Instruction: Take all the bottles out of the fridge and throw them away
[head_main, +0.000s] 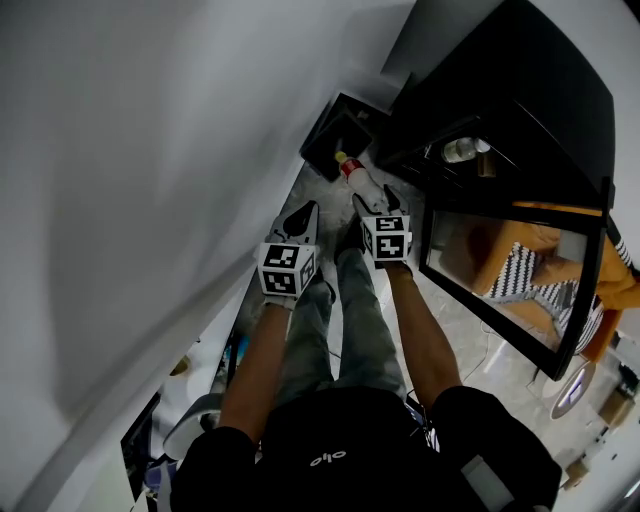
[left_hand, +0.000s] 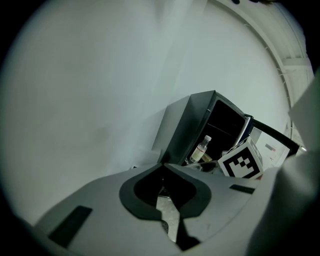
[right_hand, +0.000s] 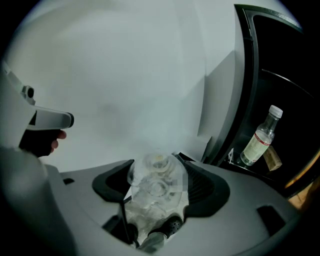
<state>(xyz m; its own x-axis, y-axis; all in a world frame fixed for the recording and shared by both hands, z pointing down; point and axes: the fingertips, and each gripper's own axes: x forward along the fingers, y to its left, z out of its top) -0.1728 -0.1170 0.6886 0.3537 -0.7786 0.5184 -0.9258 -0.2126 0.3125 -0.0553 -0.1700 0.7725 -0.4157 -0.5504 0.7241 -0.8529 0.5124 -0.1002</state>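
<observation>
My right gripper (head_main: 372, 203) is shut on a clear plastic bottle (head_main: 353, 171) with a red label and a yellow cap, held over the floor near a black open bin (head_main: 335, 132). In the right gripper view the bottle (right_hand: 155, 192) fills the space between the jaws of that gripper (right_hand: 157, 172). My left gripper (head_main: 301, 217) hangs beside it, shut and empty; its tips (left_hand: 162, 169) meet with nothing between them. Another clear bottle (right_hand: 259, 138) stands on a shelf of the open black fridge (head_main: 520, 90), also visible as a bottle (left_hand: 201, 149) in the left gripper view.
The fridge's glass door (head_main: 520, 275) stands open at the right and reflects orange. A white wall (head_main: 150, 180) runs along the left. The person's legs (head_main: 350, 320) stand on the marbled floor below the grippers. Clutter sits at the lower left and lower right corners.
</observation>
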